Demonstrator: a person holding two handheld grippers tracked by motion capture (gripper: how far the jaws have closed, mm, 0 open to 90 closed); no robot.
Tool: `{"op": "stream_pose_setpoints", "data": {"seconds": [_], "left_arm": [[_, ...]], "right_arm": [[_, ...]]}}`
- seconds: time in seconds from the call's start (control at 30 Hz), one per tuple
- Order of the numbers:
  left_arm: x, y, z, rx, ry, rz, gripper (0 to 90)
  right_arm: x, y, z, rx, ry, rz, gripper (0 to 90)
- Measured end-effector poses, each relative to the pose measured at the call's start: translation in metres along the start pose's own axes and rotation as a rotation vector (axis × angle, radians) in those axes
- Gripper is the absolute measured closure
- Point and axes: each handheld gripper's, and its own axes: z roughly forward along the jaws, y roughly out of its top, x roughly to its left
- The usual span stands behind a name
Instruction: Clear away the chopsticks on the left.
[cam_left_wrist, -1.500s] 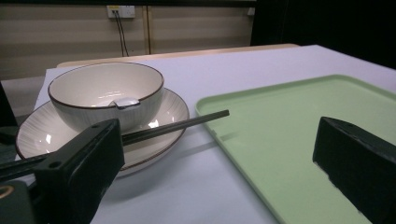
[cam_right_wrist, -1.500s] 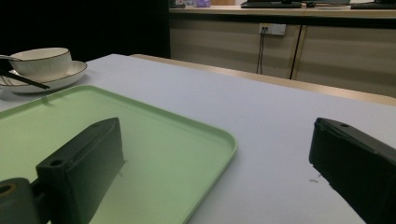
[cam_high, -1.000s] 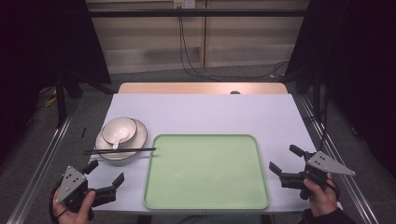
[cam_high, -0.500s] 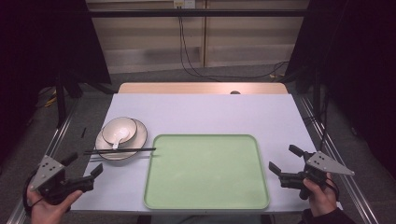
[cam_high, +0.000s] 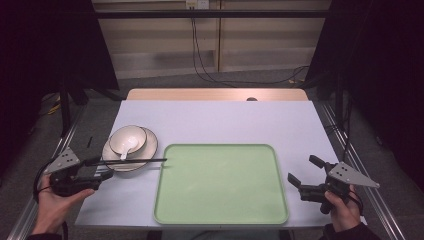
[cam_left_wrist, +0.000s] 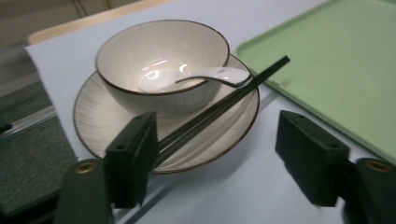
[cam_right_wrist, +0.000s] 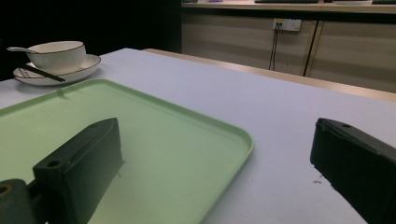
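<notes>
Left tongs (cam_high: 97, 172) moved beside plate (cam_high: 115, 159), spread around chopsticks (cam_left_wrist: 219, 109)

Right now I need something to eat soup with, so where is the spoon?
The spoon lies in the bowl on the plate, at the table's left side in the high view, beside the tray.

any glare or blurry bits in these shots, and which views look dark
High view: dim, with black surroundings; the white table and green tray are evenly lit. Left gripper view: bright highlights inside the bowl and on the spoon; the near jaws look soft. Right gripper view: the close jaws are blurred and the upper left corner is black.
</notes>
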Motion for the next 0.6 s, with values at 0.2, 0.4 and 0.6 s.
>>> {"op": "stream_pose_setpoints", "data": {"seconds": [0.2,0.4,0.6], "left_arm": [[0.01,0.003,0.01,0.06,-0.045,0.101,51.2],[0.019,0.004,0.022,0.106,-0.05,0.127,55.5],[0.024,0.004,0.034,0.163,-0.044,0.167,64.2]], "right_arm": [[-0.001,0.0,0.0,0.003,0.0,0.002,1.7],[0.0,0.0,0.001,0.0,-0.003,0.0,1.7],[0.0,0.0,0.001,0.004,-0.008,-0.005,1.7]]}}
